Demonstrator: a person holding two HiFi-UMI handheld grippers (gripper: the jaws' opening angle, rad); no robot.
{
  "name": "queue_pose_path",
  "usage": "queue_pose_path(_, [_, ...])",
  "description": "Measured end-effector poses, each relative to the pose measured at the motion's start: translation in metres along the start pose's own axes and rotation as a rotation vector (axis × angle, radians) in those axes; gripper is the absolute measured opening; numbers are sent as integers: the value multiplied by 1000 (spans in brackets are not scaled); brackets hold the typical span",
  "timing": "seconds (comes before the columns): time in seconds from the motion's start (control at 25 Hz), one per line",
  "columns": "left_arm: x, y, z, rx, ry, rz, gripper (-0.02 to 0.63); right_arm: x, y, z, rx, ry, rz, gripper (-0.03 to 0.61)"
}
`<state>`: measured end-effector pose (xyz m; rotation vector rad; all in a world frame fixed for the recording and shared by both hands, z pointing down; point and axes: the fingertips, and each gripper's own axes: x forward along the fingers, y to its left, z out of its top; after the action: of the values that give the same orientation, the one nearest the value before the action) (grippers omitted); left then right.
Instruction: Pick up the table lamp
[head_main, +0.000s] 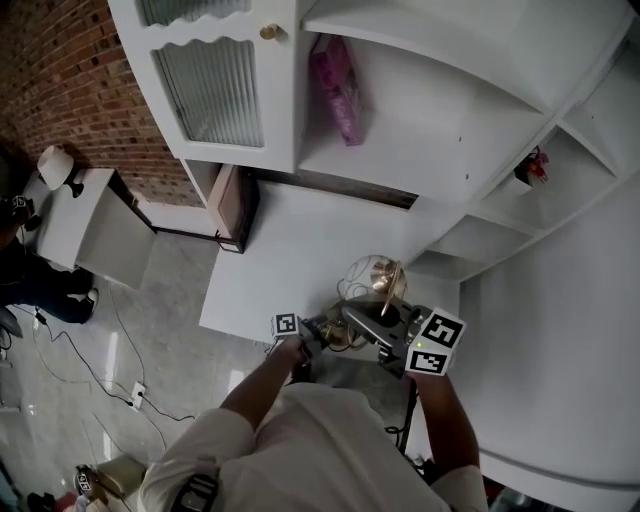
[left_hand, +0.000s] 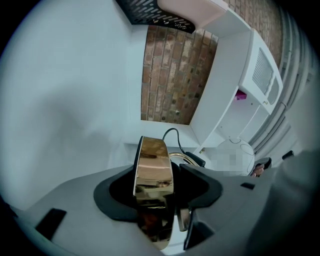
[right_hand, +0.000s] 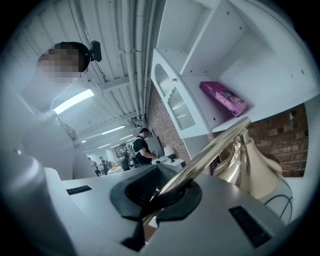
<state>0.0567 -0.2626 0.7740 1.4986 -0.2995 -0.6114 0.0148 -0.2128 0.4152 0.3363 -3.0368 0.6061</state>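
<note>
Our left gripper (left_hand: 157, 192) is clamped on the gold base (left_hand: 153, 167) of the lamp (head_main: 372, 280), which stands edge-on between its jaws. Our right gripper (right_hand: 160, 196) pinches the thin stem (right_hand: 215, 144), with the shade (right_hand: 252, 172) at its 2 o'clock. We judge the grasp done. The lamp hangs at the 6 o'clock edge of the white table (head_main: 290, 250), seemingly lifted, and only carrying it clear remains.

Lab hall: staged white shelving (head_main: 430, 130), brick wall (head_main: 60, 80), exposed ceiling pipes (right_hand: 132, 30).
</note>
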Motion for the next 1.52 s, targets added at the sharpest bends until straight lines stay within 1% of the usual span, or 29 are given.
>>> queue_pose_path(0.16, [-2,-1,-18,34,-41,14,249,-19,22,-2,-21,12,47,12])
queue_pose_path(0.36, [-5,-15,-48,39,-97,3,249,-46,44,-7,-29,31,88,12])
queue_pose_path(0.6, [-14,-24,-76,73,-149,21,249,-74,74,-6,-36,11,156,12])
queue_pose_path(0.76, [-26,-30,-88,104,-188,22,249,-80,94,-11,-48,16,198,12])
queue_pose_path(0.96, [-42,-38,-98,105,-224,24,249,-80,110,-17,-54,32,222,12])
queue_pose_path(1.2, [-62,-45,-99,112,-221,24,249,-67,128,-20,-59,30,231,12])
queue_pose_path(1.36, [-76,-49,-95,127,-205,19,249,-55,139,-21,-60,26,213,12])
queue_pose_path(1.52, [-84,-51,-96,112,-177,12,249,-43,147,-21,-51,17,188,12])
